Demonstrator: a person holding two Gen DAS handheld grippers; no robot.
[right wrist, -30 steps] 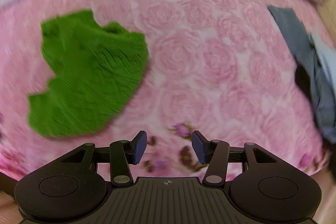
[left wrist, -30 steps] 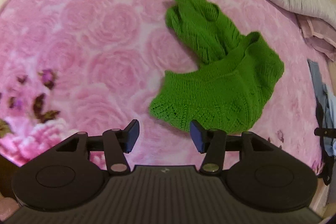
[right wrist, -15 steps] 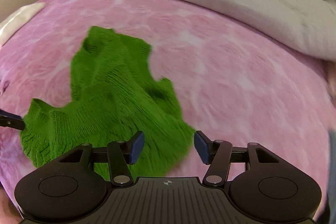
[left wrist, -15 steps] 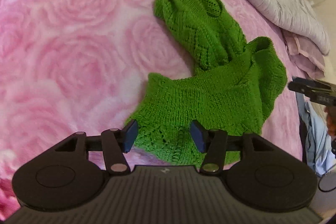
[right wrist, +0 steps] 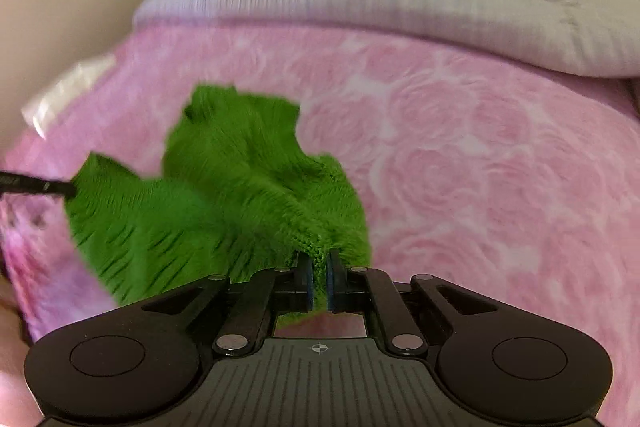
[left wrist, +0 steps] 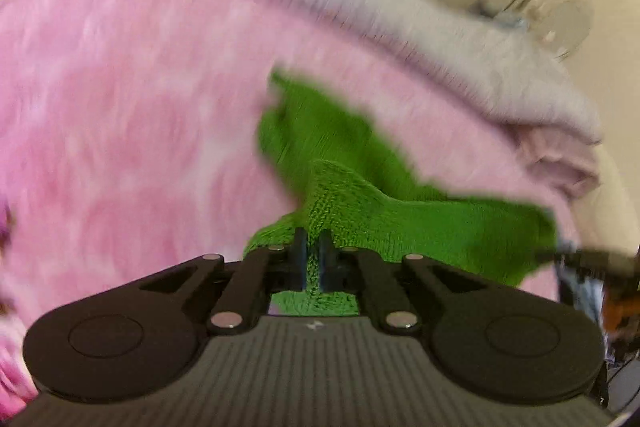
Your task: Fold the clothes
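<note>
A green knitted sweater (left wrist: pixel 340 155) lies crumpled on the pink rose-patterned blanket (left wrist: pixel 120 107). My left gripper (left wrist: pixel 313 247) is shut on the sweater's near edge, the knit pinched between its pads. In the right wrist view the sweater (right wrist: pixel 224 187) spreads to the left, and my right gripper (right wrist: pixel 319 263) is shut on another part of its edge. The left gripper's tip shows at the far left of the right wrist view (right wrist: pixel 40 185), at the sweater's corner. The right gripper shows at the right edge of the left wrist view (left wrist: pixel 588 259). Both views are motion-blurred.
A grey-white duvet (right wrist: pixel 400 3) is bunched along the far side of the bed, also in the left wrist view (left wrist: pixel 360 11). A folded mauve cloth (left wrist: pixel 560 155) lies at the right. A white cloth (right wrist: pixel 68 91) lies at the blanket's left edge. A wall stands behind.
Both grippers came down onto the sweater and closed on its edge; they were open half a second ago. The sweater is now pulled up at both pinched points.
</note>
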